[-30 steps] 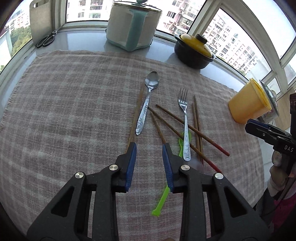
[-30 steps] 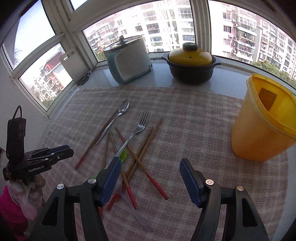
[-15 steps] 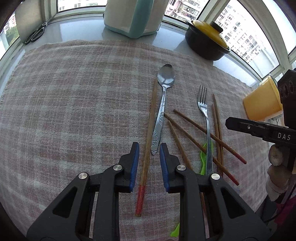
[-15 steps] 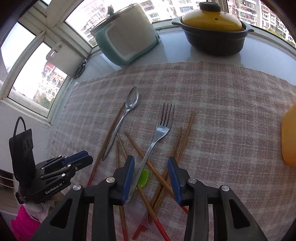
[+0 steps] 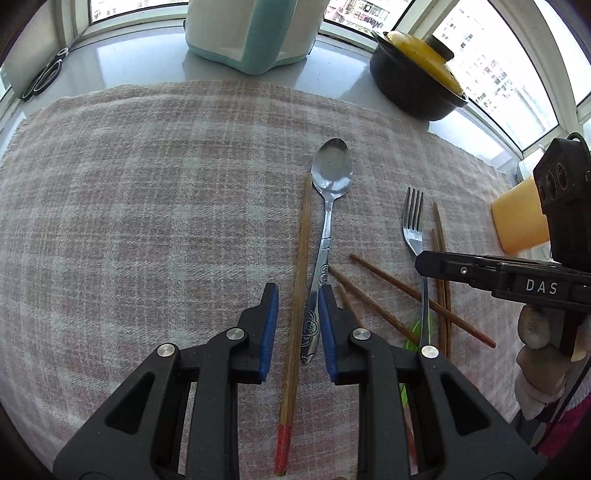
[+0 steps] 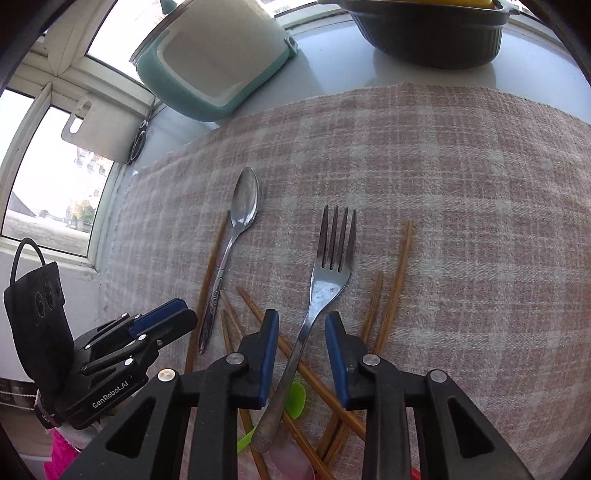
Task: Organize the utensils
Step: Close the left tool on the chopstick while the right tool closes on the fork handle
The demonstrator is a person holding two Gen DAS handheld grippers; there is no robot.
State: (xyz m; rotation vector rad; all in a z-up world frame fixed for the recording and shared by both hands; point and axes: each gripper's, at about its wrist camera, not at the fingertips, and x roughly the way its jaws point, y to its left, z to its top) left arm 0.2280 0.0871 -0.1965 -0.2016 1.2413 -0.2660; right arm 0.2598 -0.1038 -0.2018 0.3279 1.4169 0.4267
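Pink checked cloth, teal-and-white cooker, black pot with yellow lid, scissors on the sill

A home kitchen corner in a high-rise flat: a windowsill counter with a plaid cloth, a teal-and-white cooker, a yellow-lidded casserole pot, scissors, and apartment blocks outside the windows

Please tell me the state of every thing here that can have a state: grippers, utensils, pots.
left gripper: open, jaws around a chopstick and the spoon handle, not pressing.
right gripper: closing, fork handle between the jaws, not yet pressed.
spoon: lying flat, bowl up.
fork: lying flat across chopsticks.
black pot: yellow lid on.
scissors: closed.
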